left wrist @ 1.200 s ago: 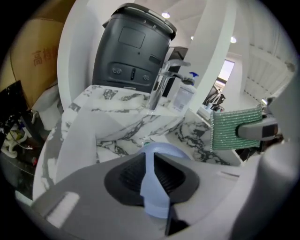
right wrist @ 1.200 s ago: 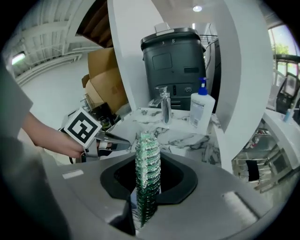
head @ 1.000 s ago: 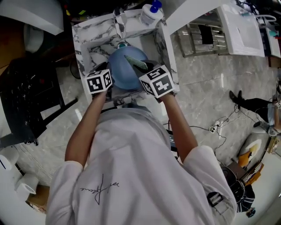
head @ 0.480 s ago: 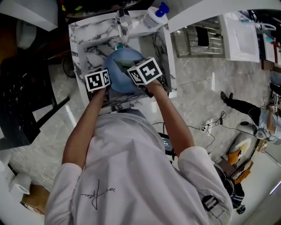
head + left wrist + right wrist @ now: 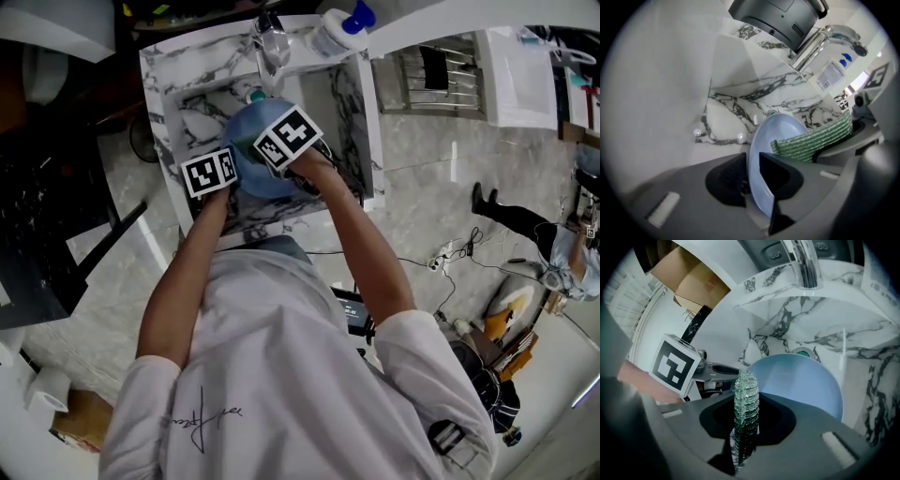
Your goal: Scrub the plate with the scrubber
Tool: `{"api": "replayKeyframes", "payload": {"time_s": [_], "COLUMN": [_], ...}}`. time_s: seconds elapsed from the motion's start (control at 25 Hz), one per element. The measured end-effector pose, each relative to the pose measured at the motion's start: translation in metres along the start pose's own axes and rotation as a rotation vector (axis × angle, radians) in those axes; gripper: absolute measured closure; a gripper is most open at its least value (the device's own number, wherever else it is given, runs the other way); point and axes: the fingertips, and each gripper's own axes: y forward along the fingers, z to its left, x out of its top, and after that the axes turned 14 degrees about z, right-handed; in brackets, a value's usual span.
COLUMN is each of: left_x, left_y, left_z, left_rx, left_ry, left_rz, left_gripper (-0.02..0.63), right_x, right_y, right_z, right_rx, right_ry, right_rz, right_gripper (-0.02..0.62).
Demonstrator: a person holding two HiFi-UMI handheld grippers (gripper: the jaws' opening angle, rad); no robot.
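A light blue plate (image 5: 253,141) is held on edge over the marble sink (image 5: 164,89). My left gripper (image 5: 751,180) is shut on the plate's (image 5: 774,140) rim. My right gripper (image 5: 745,437) is shut on a green scrubber (image 5: 746,404), which lies against the plate's face (image 5: 801,380). In the left gripper view the scrubber (image 5: 815,138) crosses the plate from the right. In the head view the left gripper (image 5: 211,173) sits at the plate's left and the right gripper (image 5: 286,141) over its middle.
A chrome tap (image 5: 270,42) stands at the sink's back, with a blue-capped bottle (image 5: 339,28) to its right. The green drain (image 5: 805,352) shows behind the plate. A metal rack (image 5: 431,75) sits on the floor to the right.
My right gripper with the scrubber has slid up and left across the plate's face. The left gripper has kept its hold on the plate's rim.
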Motion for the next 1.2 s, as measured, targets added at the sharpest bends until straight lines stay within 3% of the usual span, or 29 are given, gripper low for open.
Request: {"api": "replayKeyframes", "payload": {"time_s": [0.24, 0.6, 1.2], "left_x": [-0.013, -0.020, -0.022], "left_y": [0.015, 0.017, 0.018], "left_z": [0.008, -0.002, -0.001], "left_rx": [0.033, -0.014, -0.016], "left_ry": [0.005, 0.050, 0.045], "left_rz": [0.066, 0.095, 0.102], "left_gripper": [0.511, 0.522, 0.522], "right_x": [-0.002, -0.002, 0.009], "right_y": [0.019, 0.033, 0.040], "right_z": [-0.004, -0.006, -0.027], "right_rx": [0.032, 0.072, -0.006], "right_ry": [-0.002, 0.024, 0.025], "right_rz": [0.063, 0.041, -0.005], "right_gripper": [0.531, 0.531, 0.529]}}
